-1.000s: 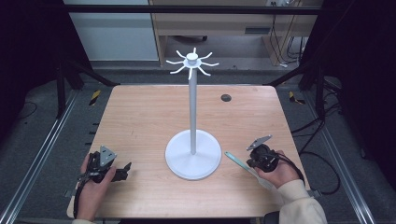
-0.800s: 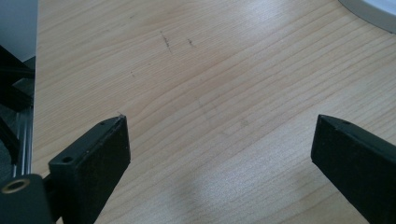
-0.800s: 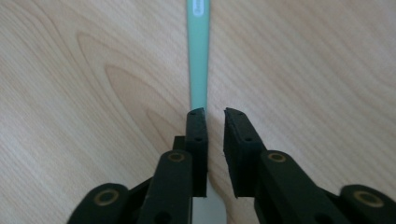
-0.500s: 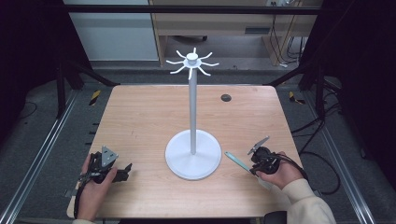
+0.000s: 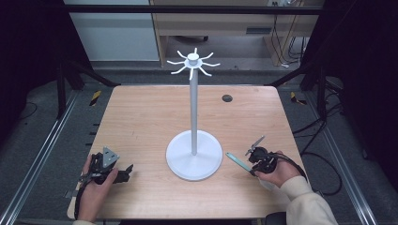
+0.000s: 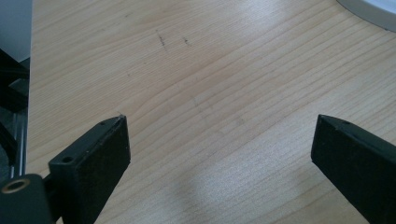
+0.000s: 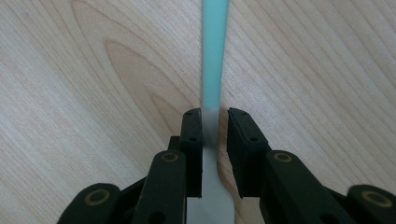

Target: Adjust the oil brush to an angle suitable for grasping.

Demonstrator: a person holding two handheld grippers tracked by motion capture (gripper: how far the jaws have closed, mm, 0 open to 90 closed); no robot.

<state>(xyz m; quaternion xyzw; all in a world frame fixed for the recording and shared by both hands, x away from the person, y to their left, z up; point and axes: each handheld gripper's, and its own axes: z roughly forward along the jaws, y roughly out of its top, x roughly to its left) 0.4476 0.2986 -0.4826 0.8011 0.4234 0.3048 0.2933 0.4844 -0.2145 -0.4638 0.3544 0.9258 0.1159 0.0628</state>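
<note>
A slim teal tool [image 5: 236,161] lies flat on the table just right of the white stand's base [image 5: 194,154]. My right gripper [image 5: 253,165] sits low at its near end. In the right gripper view the teal tool [image 7: 214,56] runs straight out between the jaws, widening to a grey-white end under them. The left pad [image 7: 192,135] lies against it, and a small gap shows at the right pad. These jaws have just opened and then closed back slightly. My left gripper [image 5: 126,169] rests at the front left, open [image 6: 219,154] over bare wood.
The white stand's pole rises to a ring of hooks [image 5: 192,61] above mid-table. The rim of its base [image 6: 373,9] shows in the left gripper view. A small dark round hole [image 5: 227,98] sits at the back right. A metal rail [image 5: 42,154] runs along the left edge.
My right hand has shifted a little toward the front edge. The teal tool stays lying on the table. The left hand has not moved.
</note>
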